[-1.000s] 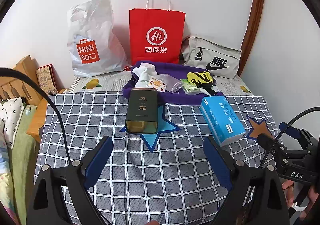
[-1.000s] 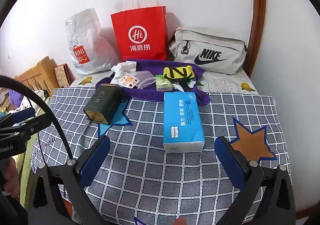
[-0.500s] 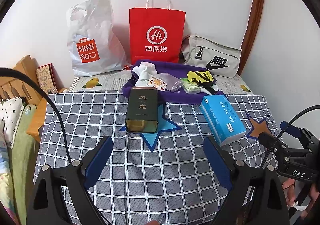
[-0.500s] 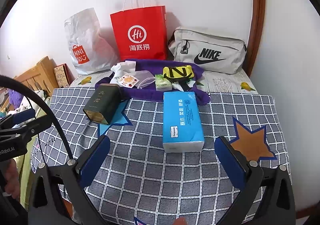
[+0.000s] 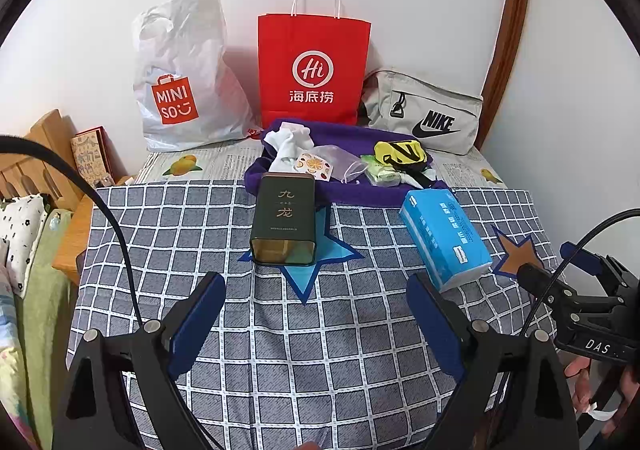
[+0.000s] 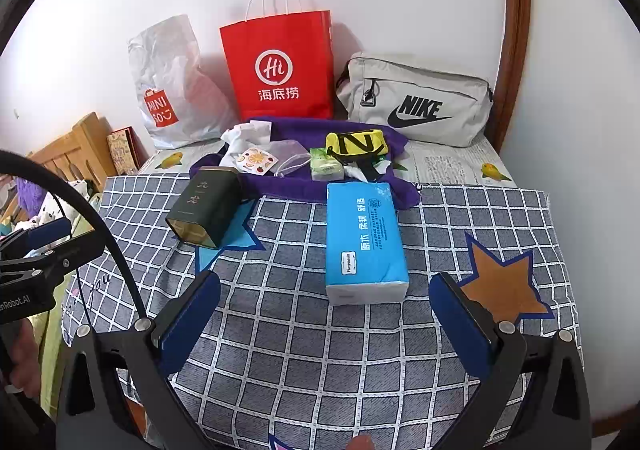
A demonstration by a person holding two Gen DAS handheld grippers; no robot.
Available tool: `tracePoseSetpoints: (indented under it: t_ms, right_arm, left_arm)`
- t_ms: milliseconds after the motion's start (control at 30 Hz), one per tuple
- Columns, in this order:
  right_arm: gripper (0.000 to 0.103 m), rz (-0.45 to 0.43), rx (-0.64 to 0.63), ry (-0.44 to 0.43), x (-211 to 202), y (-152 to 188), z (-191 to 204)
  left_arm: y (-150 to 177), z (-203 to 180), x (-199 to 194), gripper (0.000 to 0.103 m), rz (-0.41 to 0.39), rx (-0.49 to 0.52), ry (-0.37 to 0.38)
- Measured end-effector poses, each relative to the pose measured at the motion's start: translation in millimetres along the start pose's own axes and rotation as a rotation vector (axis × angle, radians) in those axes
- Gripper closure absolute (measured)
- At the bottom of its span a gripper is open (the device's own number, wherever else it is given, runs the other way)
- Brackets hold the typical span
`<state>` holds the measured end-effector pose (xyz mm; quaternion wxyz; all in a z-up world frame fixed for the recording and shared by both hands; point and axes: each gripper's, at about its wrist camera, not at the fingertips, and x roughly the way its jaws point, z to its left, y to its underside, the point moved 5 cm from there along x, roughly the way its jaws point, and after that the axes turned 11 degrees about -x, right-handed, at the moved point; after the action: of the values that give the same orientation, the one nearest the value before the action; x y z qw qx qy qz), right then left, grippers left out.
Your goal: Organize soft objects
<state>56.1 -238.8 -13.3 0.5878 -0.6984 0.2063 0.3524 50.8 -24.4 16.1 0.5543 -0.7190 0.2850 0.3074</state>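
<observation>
- Jaws of both grippers stand wide and hold nothing: the left gripper (image 5: 316,298) hangs low over the near part of the checked cloth (image 5: 320,350), the right gripper (image 6: 324,302) likewise, each with bare cloth between its blue pads.
- Tissue pack (image 6: 362,242), blue and soft-sided, lies flat on the cloth just beyond the right gripper, long axis running near to far. It sits almost centred in that gripper's opening, so I judge it the handiest soft thing to take. Closing across its short width, low on the sides, should hold it without crushing the near end.
- Tea tin (image 5: 285,220), dark green and rigid, lies on its side on a blue star (image 5: 320,262) ahead of the left gripper. It is no soft thing; a reach past it towards the pile should pass over it or to one side, as a nudge might slide it.
- Purple cloth (image 5: 344,190) lies just beyond tin and pack, bunched like a shallow nest. On it rest a white sock (image 5: 286,142), a fruit-print pouch (image 5: 314,166), a sheer drawstring bag (image 5: 340,164), a green packet (image 5: 382,172) and a yellow-and-black piece (image 5: 400,152). These are limp, so a pinch at the thickest fold should grip better than at an edge.
- Bags stand against the far wall: a white plastic bag (image 5: 184,82) on the left, a red paper bag (image 5: 314,70) in the middle, a grey pouch (image 5: 424,118) on the right. Which one is meant to receive the soft things I cannot tell.
- The scene fits both sorting under way and the goods merely gathered on the purple cloth.
</observation>
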Motion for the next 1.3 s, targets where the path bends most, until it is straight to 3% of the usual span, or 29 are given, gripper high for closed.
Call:
tracePoseSetpoints:
  t_ms: [1300]
  right_arm:
    - [0.001,0.009,0.007,-0.008,4,1,-1]
  left_arm:
    - [0,-1,11,0.011,0.019,0.007,0.000]
